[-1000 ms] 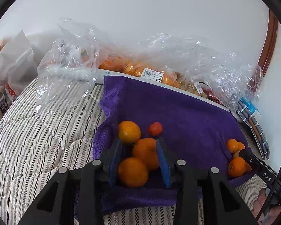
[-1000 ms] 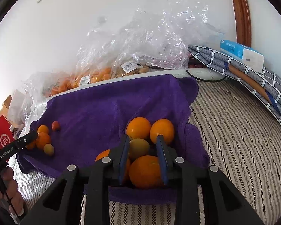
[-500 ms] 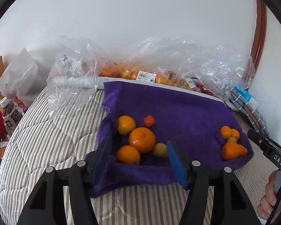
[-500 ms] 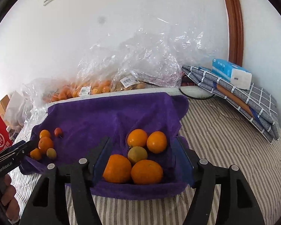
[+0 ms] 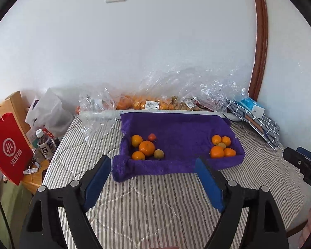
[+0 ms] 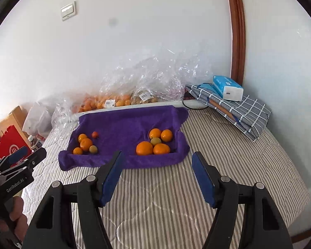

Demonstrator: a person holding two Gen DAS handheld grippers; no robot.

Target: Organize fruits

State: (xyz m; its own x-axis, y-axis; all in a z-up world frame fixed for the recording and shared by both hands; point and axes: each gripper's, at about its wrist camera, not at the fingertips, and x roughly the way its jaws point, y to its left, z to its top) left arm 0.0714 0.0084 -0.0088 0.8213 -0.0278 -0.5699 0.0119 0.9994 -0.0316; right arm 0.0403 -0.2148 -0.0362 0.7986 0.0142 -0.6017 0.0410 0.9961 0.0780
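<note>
Hovering over the striped bedspread (image 5: pixel 155 203), the left gripper (image 5: pixel 153 178) had just been opening its jaws, nothing between them; the right gripper (image 6: pixel 157 174) gaped empty too. Two fruit clusters (image 5: pixel 146 147) (image 6: pixel 155 143) lay at the purple towel's (image 5: pixel 182 132) near corners.

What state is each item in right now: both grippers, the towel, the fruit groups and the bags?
left gripper: jaws open, empty
right gripper: jaws open, empty
purple towel: spread flat, edges rolled up
left fruit group: loose on towel
right fruit group: loose on towel
plastic bags: crumpled, fruit inside
</note>
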